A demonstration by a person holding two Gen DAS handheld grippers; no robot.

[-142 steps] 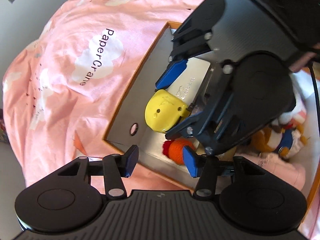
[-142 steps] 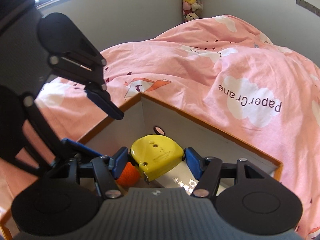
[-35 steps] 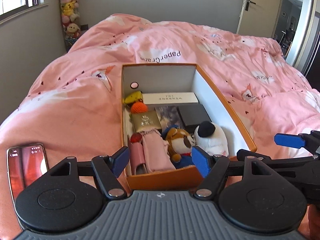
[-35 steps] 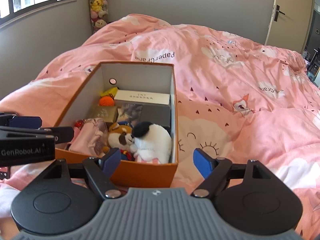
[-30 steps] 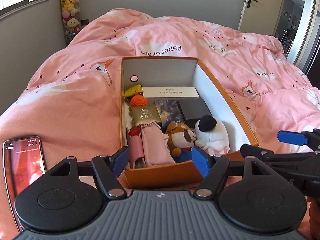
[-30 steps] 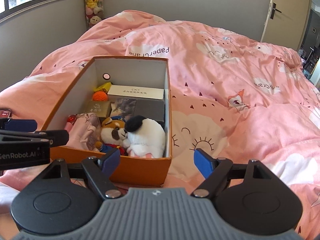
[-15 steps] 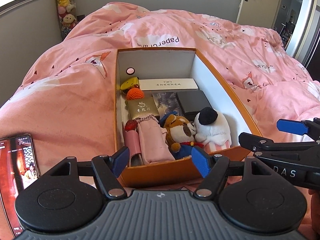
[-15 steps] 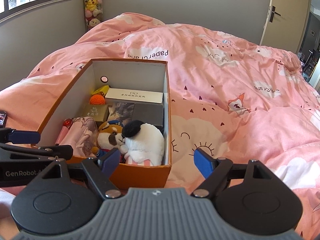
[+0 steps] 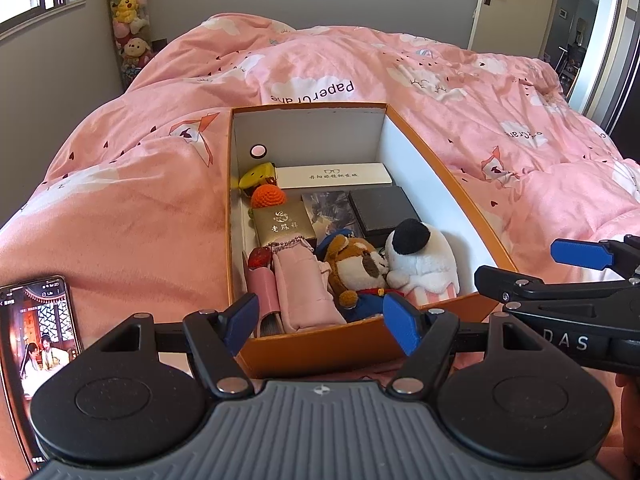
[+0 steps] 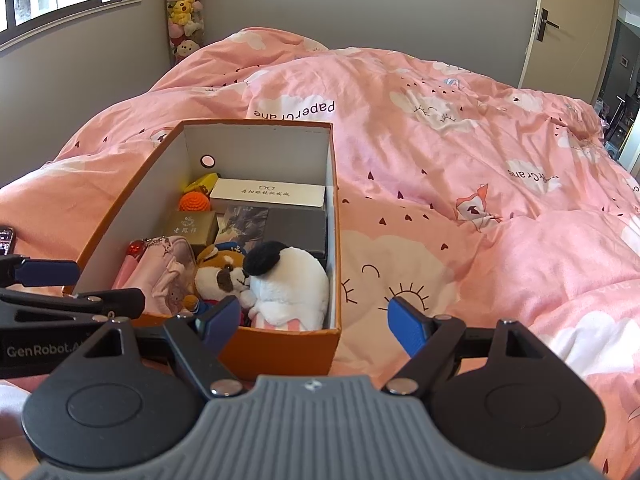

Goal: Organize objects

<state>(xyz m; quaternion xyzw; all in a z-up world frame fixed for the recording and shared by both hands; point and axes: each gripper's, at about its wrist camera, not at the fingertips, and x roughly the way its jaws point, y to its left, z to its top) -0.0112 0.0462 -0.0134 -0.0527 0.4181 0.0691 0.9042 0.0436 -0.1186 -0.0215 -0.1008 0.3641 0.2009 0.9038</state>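
Observation:
An orange cardboard box [image 9: 444, 184] [image 10: 280, 344] sits on the pink duvet, packed with things: a yellow toy [image 9: 258, 174], an orange knitted ball [image 9: 268, 196], a white glasses case [image 9: 334, 175], a gold box [image 9: 283, 226], a black box [image 9: 384, 210], a pink pouch [image 9: 304, 284], a brown plush [image 9: 354, 268] and a white plush [image 9: 424, 264]. My left gripper [image 9: 322, 322] is open and empty just before the box's near wall. My right gripper [image 10: 312, 322] is open and empty at the box's near right corner.
A phone [image 9: 38, 332] with a lit screen lies on the duvet left of the box. The pink bed [image 10: 460, 184] spreads to the right and behind. Plush toys hang in the far corner [image 10: 184, 8]. A door [image 10: 560, 28] stands at the back right.
Earlier the right gripper held the yellow toy inside the box; it now lies in the box's far left corner. Both grippers have drawn back to the box's near end, open.

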